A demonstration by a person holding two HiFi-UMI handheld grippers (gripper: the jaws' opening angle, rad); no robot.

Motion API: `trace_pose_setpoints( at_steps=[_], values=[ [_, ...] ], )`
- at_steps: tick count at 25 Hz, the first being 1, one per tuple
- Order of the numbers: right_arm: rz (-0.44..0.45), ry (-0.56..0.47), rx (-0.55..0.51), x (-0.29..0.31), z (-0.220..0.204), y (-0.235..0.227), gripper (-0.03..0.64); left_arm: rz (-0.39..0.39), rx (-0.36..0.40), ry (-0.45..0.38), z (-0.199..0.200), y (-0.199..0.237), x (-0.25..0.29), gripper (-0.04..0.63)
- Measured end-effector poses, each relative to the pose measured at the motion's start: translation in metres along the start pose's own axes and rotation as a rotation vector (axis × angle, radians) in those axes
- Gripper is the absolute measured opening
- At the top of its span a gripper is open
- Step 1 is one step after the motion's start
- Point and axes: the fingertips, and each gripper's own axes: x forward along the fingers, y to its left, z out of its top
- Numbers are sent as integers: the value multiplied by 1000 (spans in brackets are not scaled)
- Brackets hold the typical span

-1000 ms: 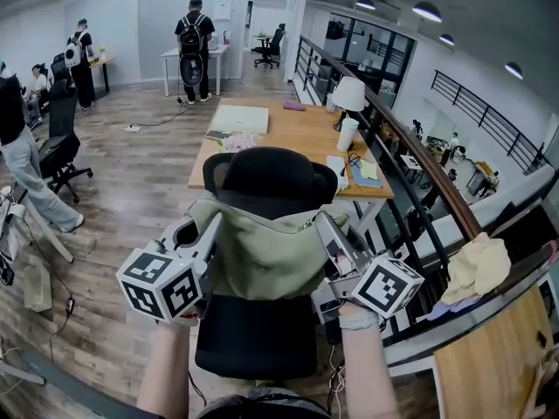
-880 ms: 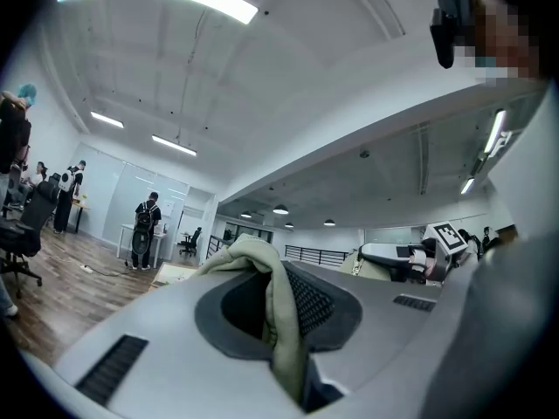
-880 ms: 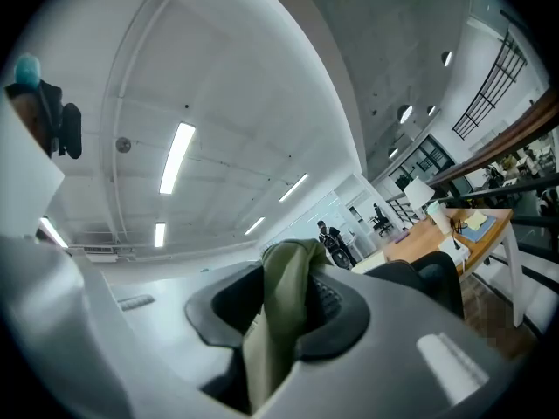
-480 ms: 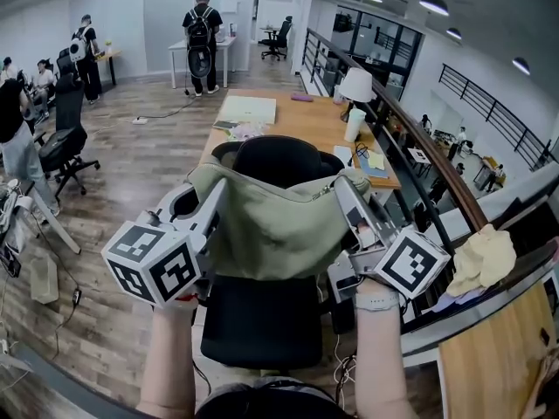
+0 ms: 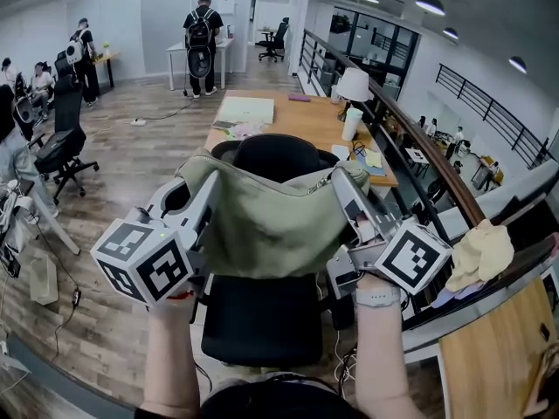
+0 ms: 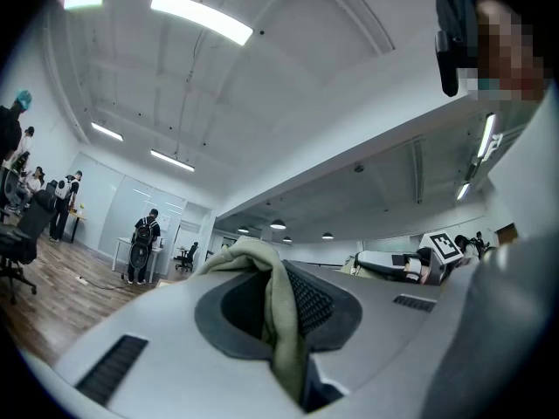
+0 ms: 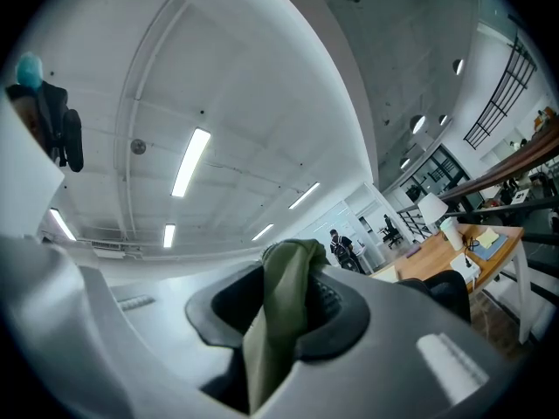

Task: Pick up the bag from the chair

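An olive green bag [image 5: 271, 221] hangs stretched between my two grippers, above the seat of a black office chair [image 5: 262, 321] and in front of its backrest. My left gripper [image 5: 201, 177] is shut on the bag's left top edge. In the left gripper view, a fold of the green fabric [image 6: 278, 312] is pinched between the jaws. My right gripper [image 5: 347, 184] is shut on the bag's right top edge, and its own view shows the fabric [image 7: 279, 308] clamped in the same way. Both grippers point slightly upward.
Behind the chair stands a wooden desk [image 5: 297, 120] with a lamp [image 5: 354, 85], a cup [image 5: 351, 122] and papers. A railing [image 5: 419, 168] runs along the right. A yellow cloth [image 5: 476, 256] lies at the right. Another office chair [image 5: 59, 147] and people [image 5: 203, 33] are at the left and back.
Both grippers have risen together and carried the bag upward. Its lower edge now hangs higher over the chair seat, and it covers more of the backrest.
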Motion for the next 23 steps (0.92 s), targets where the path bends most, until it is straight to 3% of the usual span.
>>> trace_pose_setpoints(
  at_steps=[23],
  values=[
    [22,0,-16,0,3,12,99,-15,-20,-34,9,-5,-11,26]
  ],
)
